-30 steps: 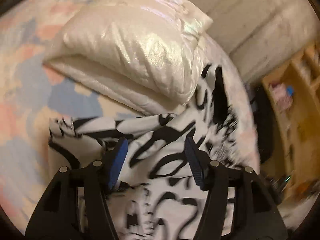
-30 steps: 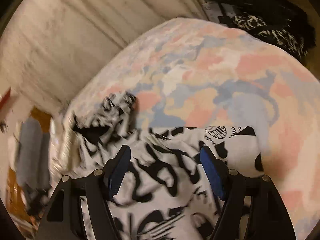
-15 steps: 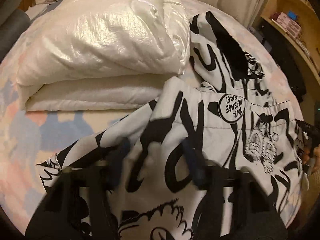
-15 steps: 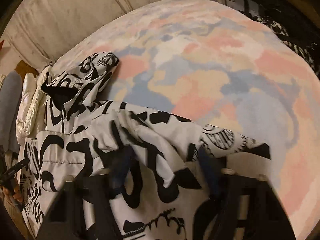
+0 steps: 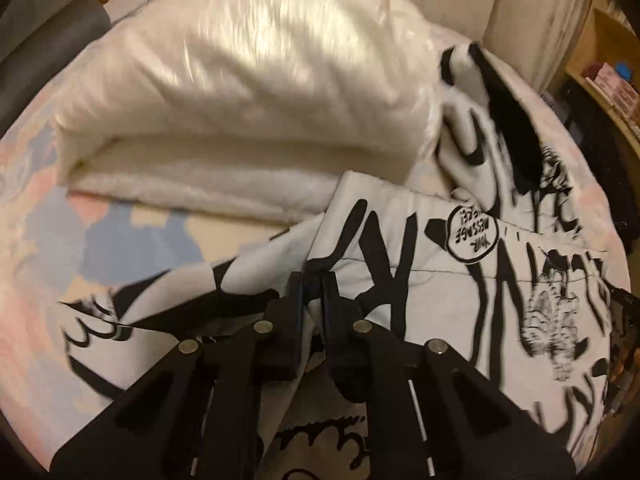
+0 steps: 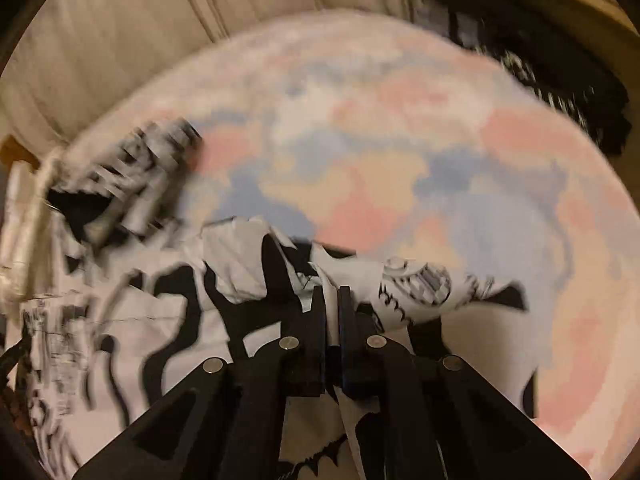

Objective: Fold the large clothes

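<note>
The left gripper (image 5: pixel 313 296) and the right gripper (image 6: pixel 331 312) each pinch a fold of the black-and-white garment (image 5: pixel 460 288), which lies on the pastel bedspread (image 6: pixel 380 152) beside a white jacket (image 5: pixel 248 96).

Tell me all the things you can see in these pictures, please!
printed hoodie: one, white with black cartoon scribbles, spread on the bed in front of both grippers
puffy jacket: one, shiny cream white, folded on the bed behind the hoodie
bed cover: one, pastel patches of pink, blue and yellow, under everything
curtain: one, beige, behind the bed
wooden shelf: one, light brown, at the right edge of the left wrist view, small things on it too blurred to name
dark clothes pile: one, black with white bits, beyond the bed's far right edge
left gripper: one, black, jaws shut on hoodie fabric
right gripper: one, black, jaws shut on hoodie fabric
</note>
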